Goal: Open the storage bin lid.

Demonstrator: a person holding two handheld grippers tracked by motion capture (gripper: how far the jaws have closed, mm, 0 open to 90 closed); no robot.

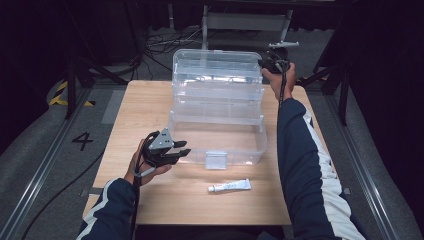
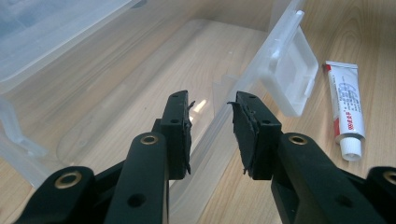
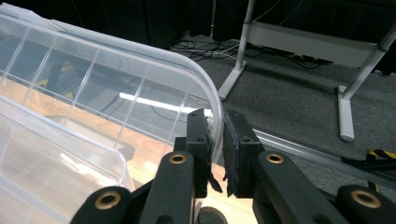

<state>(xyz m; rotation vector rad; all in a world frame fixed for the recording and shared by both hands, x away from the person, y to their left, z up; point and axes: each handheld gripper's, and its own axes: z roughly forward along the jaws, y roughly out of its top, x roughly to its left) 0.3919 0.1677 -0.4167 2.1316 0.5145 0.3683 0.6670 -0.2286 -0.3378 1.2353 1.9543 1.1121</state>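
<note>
Two hand-held grippers: right (image 3: 215, 144) pinches lid (image 3: 140, 88) (raised).

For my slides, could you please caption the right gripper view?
Right gripper pinching the curved rim of the clear plastic box's raised lid, grey floor beyond.

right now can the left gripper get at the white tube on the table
Probably yes: the left gripper is open, and the white tube lies on bare table just in front of the clear box, nothing between.
</note>
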